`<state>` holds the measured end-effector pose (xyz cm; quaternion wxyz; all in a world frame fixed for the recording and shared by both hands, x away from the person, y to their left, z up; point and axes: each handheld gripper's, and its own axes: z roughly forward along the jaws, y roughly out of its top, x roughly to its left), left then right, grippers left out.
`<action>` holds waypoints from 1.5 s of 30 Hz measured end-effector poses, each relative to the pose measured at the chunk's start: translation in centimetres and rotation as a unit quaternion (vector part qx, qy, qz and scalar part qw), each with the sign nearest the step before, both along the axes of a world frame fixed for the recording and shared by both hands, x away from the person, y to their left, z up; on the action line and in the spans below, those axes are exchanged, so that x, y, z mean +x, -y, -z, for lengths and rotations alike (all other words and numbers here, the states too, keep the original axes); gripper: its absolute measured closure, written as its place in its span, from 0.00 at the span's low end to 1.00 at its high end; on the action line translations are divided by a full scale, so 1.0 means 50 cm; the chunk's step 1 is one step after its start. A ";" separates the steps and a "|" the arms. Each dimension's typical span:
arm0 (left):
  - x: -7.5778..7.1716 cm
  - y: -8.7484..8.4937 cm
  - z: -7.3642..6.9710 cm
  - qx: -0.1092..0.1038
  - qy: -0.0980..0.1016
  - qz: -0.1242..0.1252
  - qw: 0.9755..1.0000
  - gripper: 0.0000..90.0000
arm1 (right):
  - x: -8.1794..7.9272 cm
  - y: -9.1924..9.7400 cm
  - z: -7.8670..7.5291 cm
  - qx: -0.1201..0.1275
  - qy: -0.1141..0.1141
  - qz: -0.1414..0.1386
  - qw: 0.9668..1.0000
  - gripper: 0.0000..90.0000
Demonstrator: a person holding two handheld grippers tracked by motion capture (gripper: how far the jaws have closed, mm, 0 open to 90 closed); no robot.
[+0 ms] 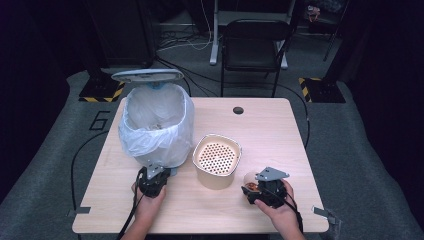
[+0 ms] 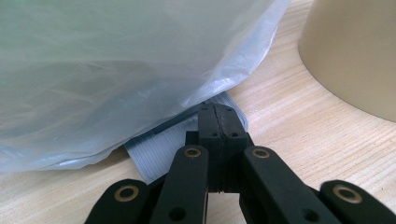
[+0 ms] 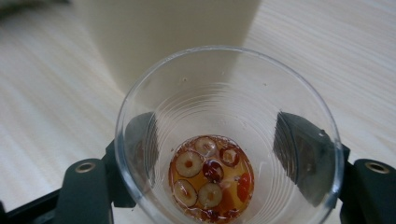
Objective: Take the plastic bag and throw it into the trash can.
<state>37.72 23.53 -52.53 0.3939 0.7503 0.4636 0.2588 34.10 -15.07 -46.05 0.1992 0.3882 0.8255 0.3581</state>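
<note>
The clear plastic cup (image 3: 227, 140) sits between the jaws of the right gripper (image 1: 263, 191), which are clamped on its two sides; the pads press against the cup wall on either side in the right gripper view. At the cup's bottom lies a shallow amber liquid with sliced red fruit pieces (image 3: 210, 177). In the high view the cup is at the near right of the bench (image 1: 270, 125), just beside the beige container (image 1: 217, 161), whose top carries a perforated insert. The container's plain wall rises directly behind the cup in the right gripper view. The left gripper (image 2: 219, 122) has its jaws together, tips touching, and rests on the bench at the foot of the bin (image 1: 156, 125). Its tips lie on a grey ribbed piece (image 2: 159, 149) that protrudes from under the bin's translucent liner bag (image 2: 116, 70); whether the jaws pinch it cannot be told. The bin's lid (image 1: 147, 75) stands raised at its far side. A black chair (image 1: 255, 47) stands beyond the bench.
</note>
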 end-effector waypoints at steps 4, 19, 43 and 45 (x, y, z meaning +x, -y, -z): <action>0.000 0.000 0.000 -0.001 0.000 0.000 1.000 1.00 | 0.024 0.028 -0.005 -0.002 0.008 0.024 1.000 0.34; 0.000 0.000 0.000 -0.002 0.000 0.000 1.000 1.00 | 0.098 0.103 -0.002 -0.004 0.014 0.101 0.995 0.34; 0.000 0.000 0.000 -0.004 0.000 0.000 1.000 1.00 | 0.105 0.131 0.029 0.018 -0.015 0.135 0.990 0.11; 0.001 0.000 0.001 -0.005 0.002 0.000 1.000 1.00 | 0.102 0.135 0.024 0.017 -0.012 0.130 0.991 0.10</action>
